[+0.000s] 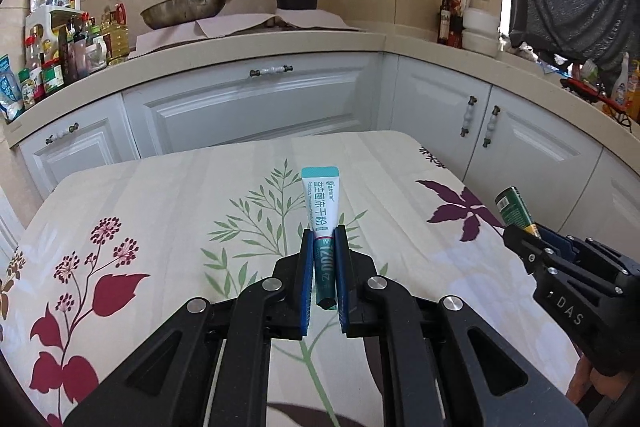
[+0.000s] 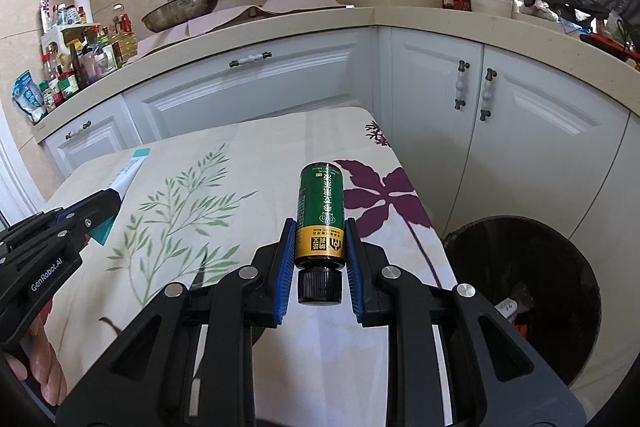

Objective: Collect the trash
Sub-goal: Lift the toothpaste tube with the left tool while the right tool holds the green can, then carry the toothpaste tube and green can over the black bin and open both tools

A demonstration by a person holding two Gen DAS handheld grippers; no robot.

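Sachet (image 1: 320, 211) L – bottle (image 2: 320, 215) R

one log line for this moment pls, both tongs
left tongs: shut on sachet | right tongs: shut on green bottle | both above table | bin: right of table

- Two grippers were seen: left gripper (image 1: 324, 233), right gripper (image 2: 320, 225).
- One sachet (image 1: 320, 203) was counted.
- One bottle (image 2: 320, 211) was counted.
- One bin (image 2: 560, 235) was counted.
- One table (image 1: 160, 195) was counted.
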